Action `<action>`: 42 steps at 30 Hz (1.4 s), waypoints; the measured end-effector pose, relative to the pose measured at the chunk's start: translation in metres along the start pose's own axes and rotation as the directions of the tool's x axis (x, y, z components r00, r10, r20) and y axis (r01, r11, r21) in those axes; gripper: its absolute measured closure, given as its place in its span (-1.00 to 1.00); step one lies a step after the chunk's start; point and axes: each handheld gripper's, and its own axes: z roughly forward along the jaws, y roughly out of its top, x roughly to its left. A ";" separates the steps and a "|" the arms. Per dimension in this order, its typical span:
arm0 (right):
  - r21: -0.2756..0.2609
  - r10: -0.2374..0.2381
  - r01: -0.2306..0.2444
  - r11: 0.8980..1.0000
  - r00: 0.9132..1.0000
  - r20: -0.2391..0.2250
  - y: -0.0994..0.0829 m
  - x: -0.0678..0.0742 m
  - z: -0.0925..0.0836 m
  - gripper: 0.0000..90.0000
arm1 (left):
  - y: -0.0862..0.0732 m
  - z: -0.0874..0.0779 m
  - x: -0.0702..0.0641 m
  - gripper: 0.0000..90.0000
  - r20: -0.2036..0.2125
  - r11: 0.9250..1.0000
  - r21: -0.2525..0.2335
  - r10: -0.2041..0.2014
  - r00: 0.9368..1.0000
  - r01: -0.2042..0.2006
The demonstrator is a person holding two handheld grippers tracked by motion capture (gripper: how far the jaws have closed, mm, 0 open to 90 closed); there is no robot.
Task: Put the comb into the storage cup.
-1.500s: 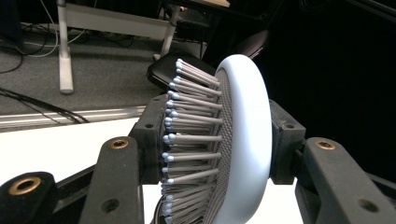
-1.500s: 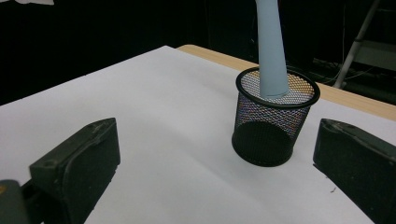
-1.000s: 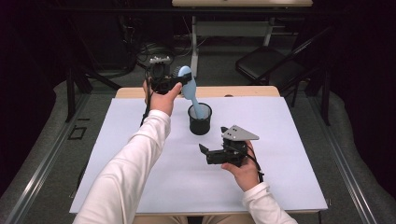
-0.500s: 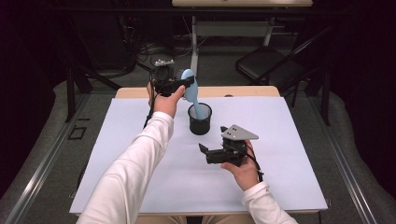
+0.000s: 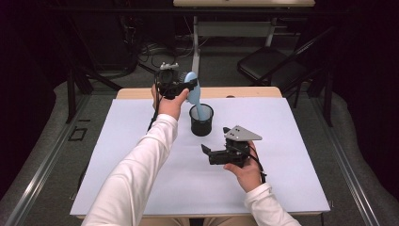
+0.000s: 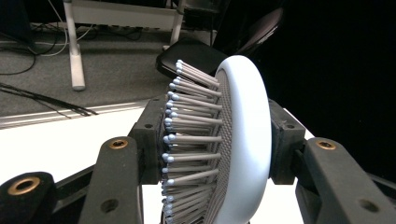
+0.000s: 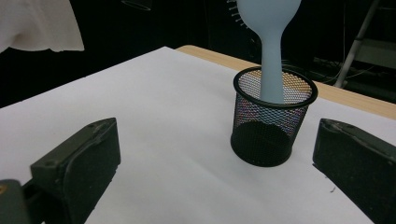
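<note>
The left arm, in a white sleeve, reaches forward over the white-covered table (image 5: 141,188). Its left gripper (image 5: 181,84) clamps the head of a pale blue bristled hairbrush (image 5: 194,92), whose handle dips into the black wire-mesh cup (image 5: 201,120). The right gripper (image 5: 207,153) rests low nearby, jaws spread wide, empty.

You are not looking at any readable text, label, brand, number or sign in these views. The pale blue hairbrush (image 6: 243,140), the black mesh cup (image 7: 273,119) and the white sheet covering the desk (image 5: 141,155) are all showing plain surfaces, with no lettering you can make out.
</note>
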 end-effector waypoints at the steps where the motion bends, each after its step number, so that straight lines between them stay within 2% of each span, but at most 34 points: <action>1: 0.000 0.000 0.000 1.000 1.000 0.001 0.000 0.000 0.000 -1.00 | -0.001 0.001 0.000 0.12 -0.001 1.000 0.002 0.003 1.000 -0.003; 17: 0.002 0.014 -0.014 1.000 1.000 0.003 -0.001 -0.002 0.000 -0.99 | -0.008 0.009 0.000 0.11 -0.025 0.999 0.022 0.050 0.998 -0.049; 42: 0.001 0.017 -0.017 1.000 1.000 0.002 -0.001 -0.002 0.000 -0.98 | -0.019 0.014 0.003 0.11 -0.040 0.997 0.047 0.059 0.997 -0.057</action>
